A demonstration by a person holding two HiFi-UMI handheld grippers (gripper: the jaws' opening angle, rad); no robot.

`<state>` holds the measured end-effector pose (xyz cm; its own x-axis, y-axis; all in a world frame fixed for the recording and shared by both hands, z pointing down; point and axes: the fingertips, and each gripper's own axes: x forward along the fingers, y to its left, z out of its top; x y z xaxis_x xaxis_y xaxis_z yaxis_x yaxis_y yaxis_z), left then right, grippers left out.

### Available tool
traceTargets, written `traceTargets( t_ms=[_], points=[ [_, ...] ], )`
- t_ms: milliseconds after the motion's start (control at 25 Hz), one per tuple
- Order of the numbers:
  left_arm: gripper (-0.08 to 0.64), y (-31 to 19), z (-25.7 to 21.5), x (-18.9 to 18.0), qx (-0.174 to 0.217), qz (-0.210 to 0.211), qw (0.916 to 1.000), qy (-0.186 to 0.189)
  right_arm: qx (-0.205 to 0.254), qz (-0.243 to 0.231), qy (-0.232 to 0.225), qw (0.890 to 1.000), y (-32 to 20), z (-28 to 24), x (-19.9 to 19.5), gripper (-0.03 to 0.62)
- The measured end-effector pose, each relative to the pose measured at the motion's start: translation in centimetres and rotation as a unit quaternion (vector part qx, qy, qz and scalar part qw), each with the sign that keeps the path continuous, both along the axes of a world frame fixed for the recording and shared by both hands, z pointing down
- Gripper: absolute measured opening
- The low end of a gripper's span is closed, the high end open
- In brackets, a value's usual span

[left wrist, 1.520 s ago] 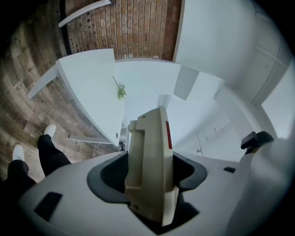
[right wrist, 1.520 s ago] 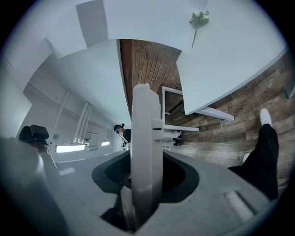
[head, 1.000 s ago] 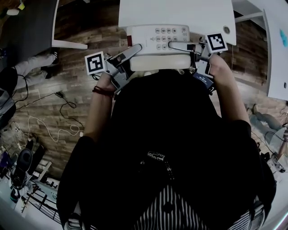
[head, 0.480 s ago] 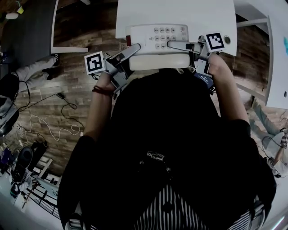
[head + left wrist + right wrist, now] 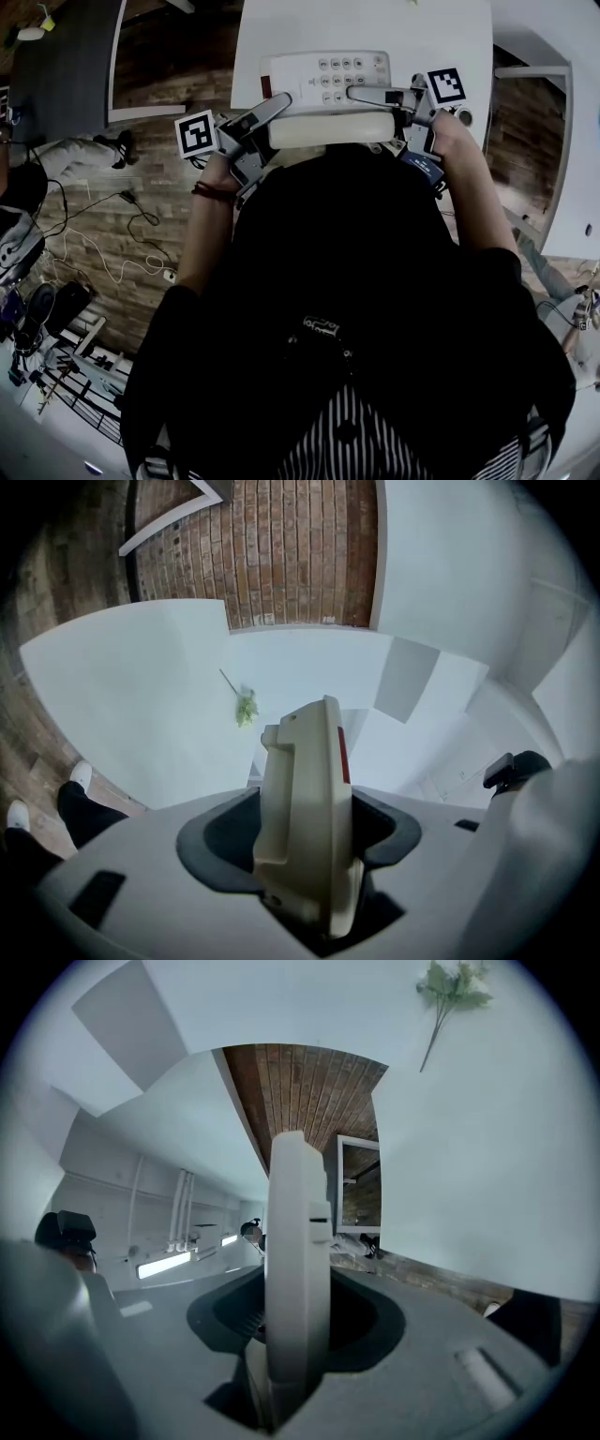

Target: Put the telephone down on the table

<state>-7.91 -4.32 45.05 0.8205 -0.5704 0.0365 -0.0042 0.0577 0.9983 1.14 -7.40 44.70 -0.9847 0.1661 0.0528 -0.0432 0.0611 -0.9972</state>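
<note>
My left tool (image 5: 270, 108) and right tool (image 5: 361, 94) each pinch one end of the telephone (image 5: 328, 75), over the near edge of the tabletop (image 5: 375, 23). Uneven release could tip it off that edge

Head view dim, low contrast; white table (image 5: 281, 23) brightest. Gripper views evenly lit; soft shadows pool around left gripper (image 5: 305, 855) and right gripper (image 5: 298, 1335) jaws. Fisheye bending, black corners.

Telephone (image 5: 328, 80): smooth cream plastic, slight sheen. My left gripper (image 5: 277, 105), right gripper (image 5: 361, 93): matt grey plastic. Table (image 5: 281, 28): smooth matt white. Floor (image 5: 159, 178): wood planks. My top (image 5: 337, 244): black cloth.
</note>
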Motion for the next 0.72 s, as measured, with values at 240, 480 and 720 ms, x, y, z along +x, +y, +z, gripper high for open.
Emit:
traceTargets(
  t_ms=[240,480,720],
  points=[
    [0.265,-1.6,0.9,1.5,-0.014,0.005,0.9999,-0.005,-0.016,0.004,-0.006,1.0,-1.6,1.3,1.5,0.164],
    [0.265,-2.3,0.3,2.5,-0.027,0.006,0.9995,-0.012,-0.026,0.007,-0.012,1.0,-2.3,0.8,2.5,0.164],
    [0.266,-1.9,1.0,1.6,-0.036,0.013,0.9991,-0.02,-0.036,0.014,-0.02,0.999,-1.9,1.8,1.5,0.164]
  ],
)
